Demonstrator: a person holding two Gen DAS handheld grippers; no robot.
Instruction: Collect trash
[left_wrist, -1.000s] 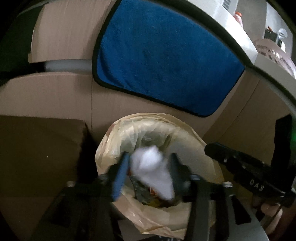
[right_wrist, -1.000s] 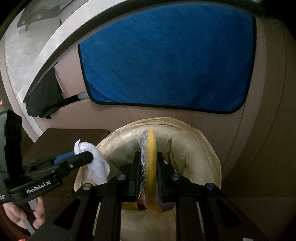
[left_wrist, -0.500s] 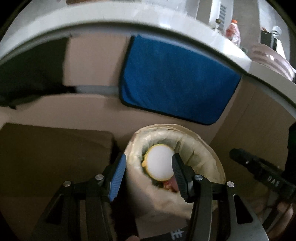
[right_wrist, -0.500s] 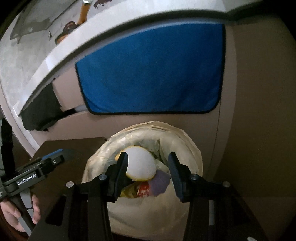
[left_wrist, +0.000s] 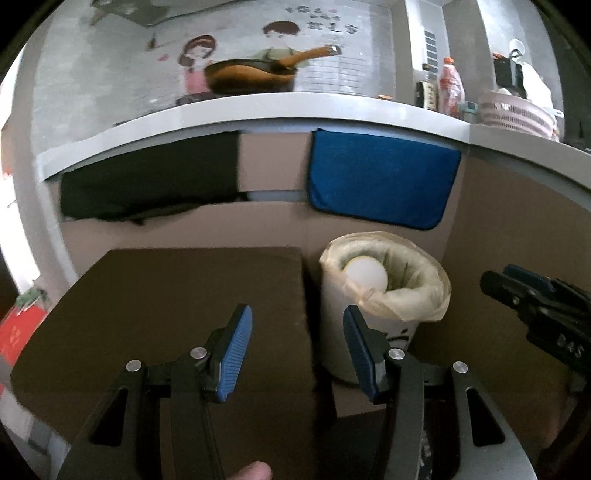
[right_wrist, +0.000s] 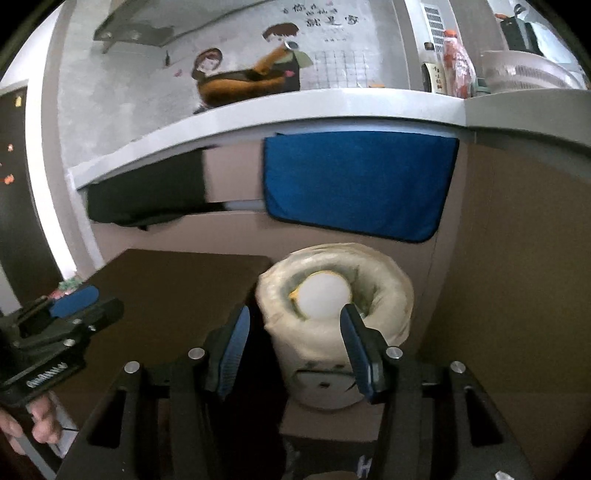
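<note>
Now trash bin (right_wrist: 334, 317) beyond fingers (right_wrist: 236, 339).

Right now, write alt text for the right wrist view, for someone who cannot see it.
A lined trash bin with a round white-and-yellow piece of trash on top stands just beyond the empty, opening right tongs. A dark box stands left of the bin, a blue towel hangs under the counter behind, and the left tongs enter at left.

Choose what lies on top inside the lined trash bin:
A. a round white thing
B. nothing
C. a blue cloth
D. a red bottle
A: a round white thing sits in the mouth of the lined trash bin, also seen in the left wrist view.
</note>
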